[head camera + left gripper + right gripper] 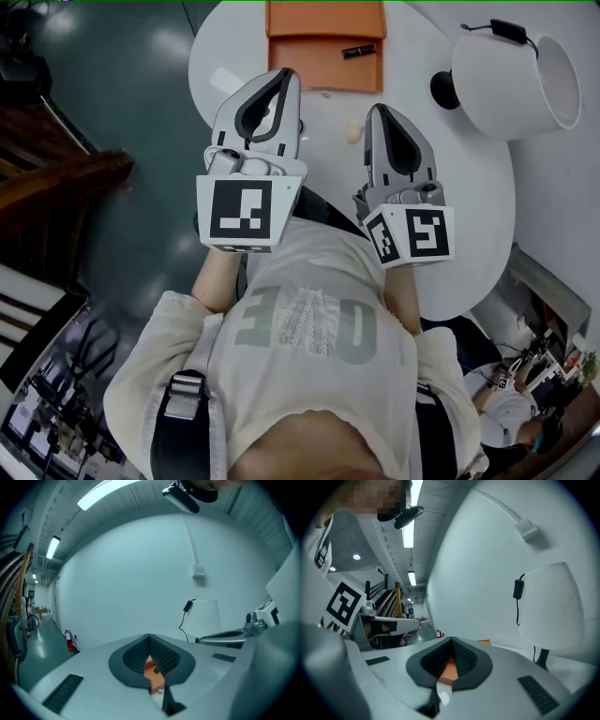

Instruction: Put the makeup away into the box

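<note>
Both tools are up in front of the chest, above the near edge of the white table (pixel 487 225), pointing toward the far side. The left gripper (pixel 286 75) is clenched, with the ribbed pads meeting at the tips and nothing between them. The right gripper (pixel 378 112) is the same, closed on itself and empty. The orange box (pixel 323 70) sits at the far edge of the table, lying open and flat, apparently in two panels; I can't tell which is tray and which is lid. A black tube (pixel 358 52), short and thin, probably lipstick or mascara, rests on the nearer panel toward its right side, so it looks already stowed or nearly so. A pale lump (pixel 353 132) lies on bare tabletop between the box and the right gripper's tips. It is probably a sponge or puff, but it is too small to be sure. A lamp (pixel 511 80) with a white shade stands at far right, well apart from both. Judging handling, the lump reads as soft and very light, so it would squash under a hard pinch and could skid on the smooth top. Best to open the jaws wide, come down over it, and close gently across its middle. The tube would be stiff, smooth and prone to rolling, so grip it across the barrel at mid-length. The right tool is the closer one to the lump.
</note>
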Available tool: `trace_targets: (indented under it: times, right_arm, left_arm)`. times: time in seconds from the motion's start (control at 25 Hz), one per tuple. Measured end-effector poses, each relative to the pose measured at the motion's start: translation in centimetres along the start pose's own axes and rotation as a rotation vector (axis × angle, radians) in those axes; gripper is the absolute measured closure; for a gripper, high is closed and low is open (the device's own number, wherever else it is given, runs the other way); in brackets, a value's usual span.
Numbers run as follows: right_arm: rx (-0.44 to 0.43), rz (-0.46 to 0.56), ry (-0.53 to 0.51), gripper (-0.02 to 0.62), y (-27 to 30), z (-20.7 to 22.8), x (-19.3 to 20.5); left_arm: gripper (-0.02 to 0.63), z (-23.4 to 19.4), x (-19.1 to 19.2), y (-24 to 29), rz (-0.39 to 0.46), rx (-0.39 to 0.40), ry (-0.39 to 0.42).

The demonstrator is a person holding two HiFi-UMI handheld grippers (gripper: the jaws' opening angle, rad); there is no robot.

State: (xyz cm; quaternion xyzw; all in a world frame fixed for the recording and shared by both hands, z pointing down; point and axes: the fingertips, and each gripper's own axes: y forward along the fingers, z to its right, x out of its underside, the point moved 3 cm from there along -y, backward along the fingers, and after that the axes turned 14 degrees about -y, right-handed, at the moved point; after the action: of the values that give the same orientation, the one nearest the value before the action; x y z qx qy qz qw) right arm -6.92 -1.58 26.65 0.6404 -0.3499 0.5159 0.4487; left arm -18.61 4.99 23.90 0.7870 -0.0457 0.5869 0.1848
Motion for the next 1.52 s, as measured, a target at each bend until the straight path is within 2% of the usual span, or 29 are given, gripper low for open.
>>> trace_targets:
  times: [0.24, 0.32, 0.4, 0.52, 0.68, 0.8, 0.88, 1.08, 1.36, 1.52]
  right_arm:
    - [-0.011, 0.004, -0.016, 0.591, -0.7, -0.8, 0.1]
    - [-0.016, 0.001, -0.016, 0.591, -0.8, -1.1, 0.2]
    - [-0.021, -0.006, -0.016, 0.591, -1.0, -1.3, 0.4]
    - [-0.023, -0.02, -0.012, 0.591, -1.1, -1.4, 0.8]
    - [-0.027, -0.054, -0.022, 0.591, -1.3, -1.6, 1.2]
    - [-0.034, -0.081, -0.032, 0.591, -1.3, -1.8, 1.8]
    - [-0.04, -0.098, -0.039, 0.591, -1.2, -1.9, 2.2]
    - [-0.041, -0.123, -0.055, 0.591, -0.9, -2.3, 2.7]
    - [-0.041, -0.137, -0.054, 0.591, -0.5, -2.1, 3.0]
    - [-0.045, -0.142, -0.049, 0.591, -0.3, -2.1, 3.2]
  left_arm:
    - [0.598, 0.0, -0.1, -1.4, 0.021, -0.008, -0.035]
    - [0.598, -0.5, 0.5, -1.4, 0.003, -0.026, -0.032]
    - [0.585, -1.2, 2.4, -0.7, -0.063, -0.049, -0.041]
    - [0.411, -2.1, 7.2, 0.8, -0.201, -0.049, -0.069]
    - [0.357, -3.5, 16.0, 1.9, -0.406, -0.076, -0.124]
    - [0.357, -4.6, 21.8, 1.9, -0.545, -0.136, -0.096]
    - [0.357, -5.0, 24.1, 1.8, -0.595, -0.16, -0.095]
    - [0.357, -5.5, 26.3, 2.4, -0.64, -0.166, -0.095]
    - [0.359, -5.6, 26.8, 3.6, -0.686, -0.132, -0.061]
    - [0.386, -5.8, 26.7, 3.8, -0.686, -0.122, -0.063]
